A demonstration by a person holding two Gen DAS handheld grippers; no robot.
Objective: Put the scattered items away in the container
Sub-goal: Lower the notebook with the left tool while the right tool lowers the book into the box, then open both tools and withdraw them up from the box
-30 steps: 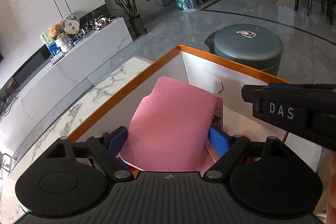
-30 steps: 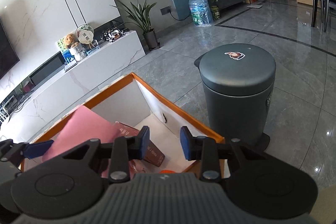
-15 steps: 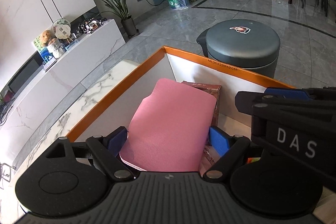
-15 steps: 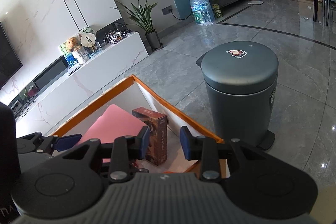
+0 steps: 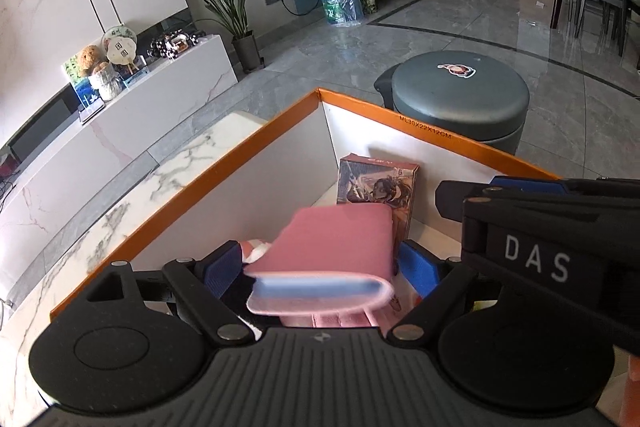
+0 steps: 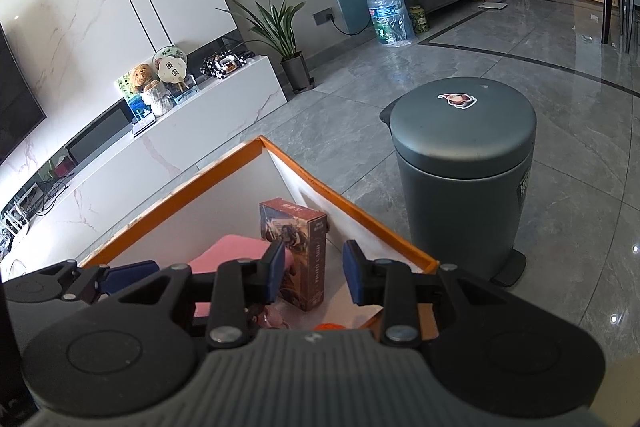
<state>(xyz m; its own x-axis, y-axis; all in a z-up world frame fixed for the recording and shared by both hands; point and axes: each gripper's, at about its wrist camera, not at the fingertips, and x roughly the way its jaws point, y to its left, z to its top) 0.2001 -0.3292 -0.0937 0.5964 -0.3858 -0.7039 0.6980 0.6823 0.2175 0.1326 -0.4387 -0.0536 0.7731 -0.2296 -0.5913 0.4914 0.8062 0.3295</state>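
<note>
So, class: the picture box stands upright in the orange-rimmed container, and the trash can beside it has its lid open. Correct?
Not quite. The right wrist view shows the trash can with its lid shut. The picture box does stand upright inside the orange-rimmed container.

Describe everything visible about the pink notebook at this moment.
The pink notebook is a soft-looking, matte pink book with a rounded spine and pale page edges facing the camera. It lies tilted inside the orange-rimmed box, between the left gripper's spread fingers, apparently released. The printed card box stands upright just behind it.
</note>
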